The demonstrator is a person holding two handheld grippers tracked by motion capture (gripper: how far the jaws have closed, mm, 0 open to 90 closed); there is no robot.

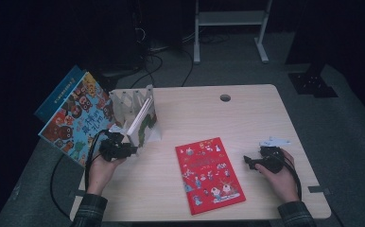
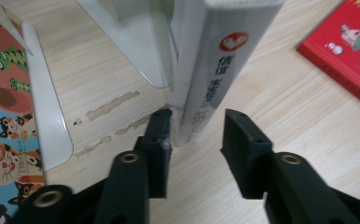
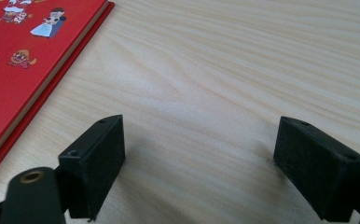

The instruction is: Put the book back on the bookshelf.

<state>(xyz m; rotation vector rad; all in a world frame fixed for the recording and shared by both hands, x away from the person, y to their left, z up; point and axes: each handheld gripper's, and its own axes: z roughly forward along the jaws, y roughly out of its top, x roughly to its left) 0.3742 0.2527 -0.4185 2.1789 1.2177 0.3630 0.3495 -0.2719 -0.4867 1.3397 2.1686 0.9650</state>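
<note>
A thin white book (image 1: 143,120) stands tilted in a white rack (image 1: 126,99) at the table's left. In the left gripper view its grey-white spine (image 2: 215,70), with a red logo and printed characters, runs down between my left gripper's (image 2: 197,130) jaws. The left pad lies against the spine's lower end and the right pad stands a little off it, so the gripper (image 1: 132,150) is open around the book. A red picture book (image 1: 209,172) lies flat in the middle. My right gripper (image 1: 247,161) rests on the table to its right, open (image 3: 199,154) over bare wood, with the red book's edge (image 3: 24,51) at its left.
A large colourful picture book (image 1: 79,118) leans off the table's left edge with a blue book (image 1: 60,92) behind it; its cat pictures (image 2: 3,107) show beside the rack's clear panel (image 2: 136,37). A cable hole (image 1: 225,98) sits near the far edge.
</note>
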